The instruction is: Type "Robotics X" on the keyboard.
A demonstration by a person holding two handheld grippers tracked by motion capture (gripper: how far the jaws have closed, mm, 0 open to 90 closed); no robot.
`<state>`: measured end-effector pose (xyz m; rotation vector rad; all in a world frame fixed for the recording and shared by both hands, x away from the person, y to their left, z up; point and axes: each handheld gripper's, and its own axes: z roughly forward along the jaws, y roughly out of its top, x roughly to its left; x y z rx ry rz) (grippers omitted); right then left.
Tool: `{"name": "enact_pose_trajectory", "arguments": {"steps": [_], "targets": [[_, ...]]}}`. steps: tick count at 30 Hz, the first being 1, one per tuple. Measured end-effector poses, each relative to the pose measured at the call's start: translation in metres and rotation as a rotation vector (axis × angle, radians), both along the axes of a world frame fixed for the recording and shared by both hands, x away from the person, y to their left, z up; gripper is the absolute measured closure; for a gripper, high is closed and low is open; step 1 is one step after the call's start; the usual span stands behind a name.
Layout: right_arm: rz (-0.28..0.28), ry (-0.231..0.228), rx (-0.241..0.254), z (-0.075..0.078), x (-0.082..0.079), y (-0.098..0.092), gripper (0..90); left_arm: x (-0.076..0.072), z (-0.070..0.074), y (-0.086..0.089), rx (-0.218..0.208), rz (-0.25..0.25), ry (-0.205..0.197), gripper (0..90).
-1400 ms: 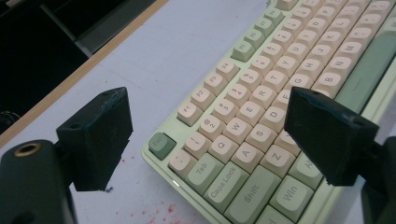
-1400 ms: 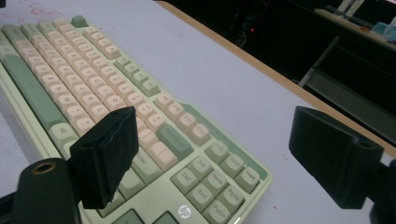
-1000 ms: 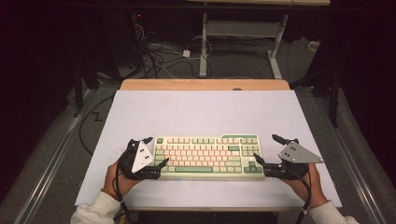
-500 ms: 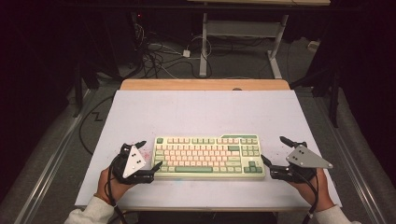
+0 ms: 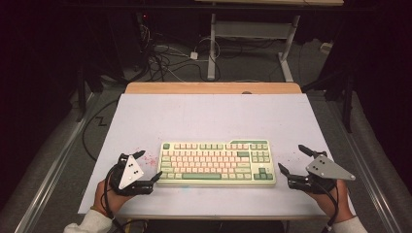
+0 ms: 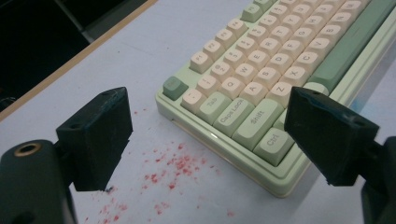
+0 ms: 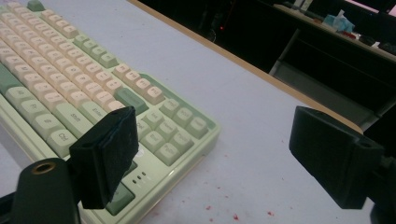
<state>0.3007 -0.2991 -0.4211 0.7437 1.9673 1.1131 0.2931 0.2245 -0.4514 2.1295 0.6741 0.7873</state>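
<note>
A pale green keyboard [image 5: 216,162] with cream and green keys lies flat near the front of the white table top [image 5: 214,116]. My left gripper [image 5: 149,165] is open just off its left end, touching nothing. In the left gripper view the jaws [image 6: 205,112] stand wide apart, framing the keyboard's [image 6: 261,70] near left corner. My right gripper [image 5: 291,158] is open off the right end. In the right gripper view its jaws [image 7: 219,140] spread around the keyboard's [image 7: 70,88] right corner, holding nothing.
Red specks [image 6: 173,163] dot the white surface beside both ends of the keyboard. A wooden strip [image 5: 214,88] edges the table's far side. Beyond it are floor cables [image 5: 160,58] and a desk frame [image 5: 252,34]. Bare table stretches behind the keyboard.
Both grippers have drawn back toward the table's front edge and slightly outward from the keyboard's ends. The keyboard has stayed where it was.
</note>
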Motion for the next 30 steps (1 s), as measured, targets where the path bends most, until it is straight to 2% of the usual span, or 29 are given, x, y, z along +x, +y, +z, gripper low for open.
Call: {"name": "enact_pose_trajectory", "arguments": {"steps": [6, 14, 16, 19, 21, 24, 30], "targets": [[-0.026, 0.006, 0.003, -0.006, 0.000, -0.009, 15.9, -0.002, -0.006, 0.007, -0.009, 0.008, 0.015, 14.5], [-0.023, 0.021, 0.024, -0.018, -0.005, -0.013, 15.9, -0.007, -0.017, 0.017, -0.011, 0.024, 0.045, 14.5], [-0.024, 0.021, 0.010, -0.022, -0.007, -0.013, 15.9, -0.007, -0.018, 0.019, -0.013, 0.026, 0.053, 14.5], [-0.026, 0.024, 0.020, -0.027, -0.008, -0.015, 15.9, -0.009, -0.022, 0.020, -0.015, 0.028, 0.068, 14.5], [-0.031, 0.025, 0.027, -0.028, -0.009, -0.015, 15.8, -0.011, -0.023, 0.019, 0.005, 0.025, 0.064, 14.5], [-0.029, 0.031, 0.046, -0.029, -0.010, -0.015, 15.9, -0.012, -0.021, 0.018, -0.009, 0.023, 0.059, 14.5], [-0.017, 0.017, 0.034, -0.028, -0.014, -0.012, 15.9, -0.011, -0.021, 0.016, -0.019, 0.004, 0.051, 14.5]]}}
